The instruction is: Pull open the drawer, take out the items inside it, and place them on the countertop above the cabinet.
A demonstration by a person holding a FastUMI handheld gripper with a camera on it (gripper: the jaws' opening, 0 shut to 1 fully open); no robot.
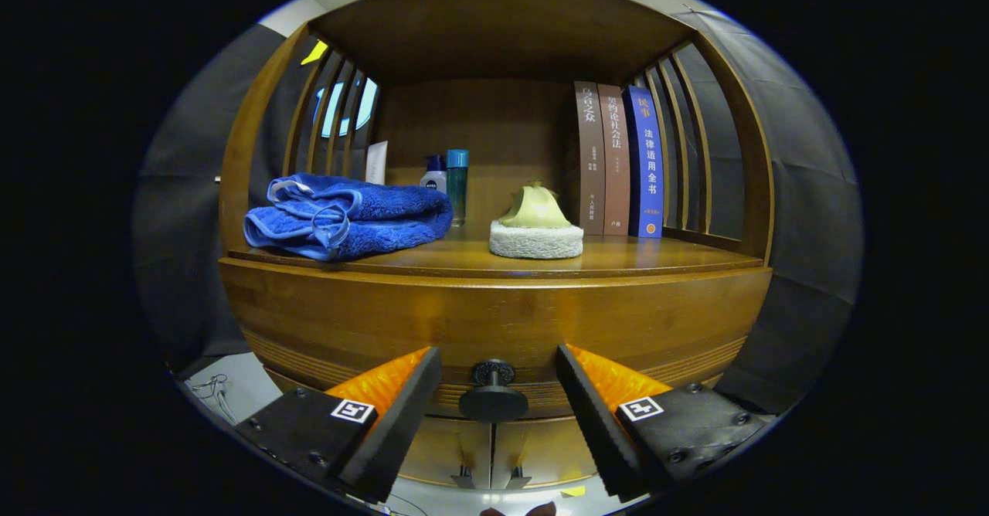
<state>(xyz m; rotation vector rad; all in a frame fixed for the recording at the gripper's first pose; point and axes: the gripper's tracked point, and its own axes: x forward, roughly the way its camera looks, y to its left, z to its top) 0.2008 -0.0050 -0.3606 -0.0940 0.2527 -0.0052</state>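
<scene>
— So, where's the claw at?

— I've got the gripper spread wide, nothing clamped. The dark round knob of the drawer sits between the two fingers, and neither finger touches it; there's a gap on each side.

— And the drawer itself?

— Shut, as far as I can see. Its wooden front fills the space just beyond the fingers, flush with the cabinet. What's inside it I can't tell from here.

— What's on the countertop above?

— The countertop is really an open wooden shelf bay with slatted sides. On the left lies a folded blue towel. Behind it, against the back wall, stand a white tube, a small white bottle with a dark blue cap and a teal bottle, close together. Near the middle sits a round white sponge with a yellow-green piece on top. To its right three books stand upright, two brown and one blue, touching each other and leaning on the right slats.
</scene>
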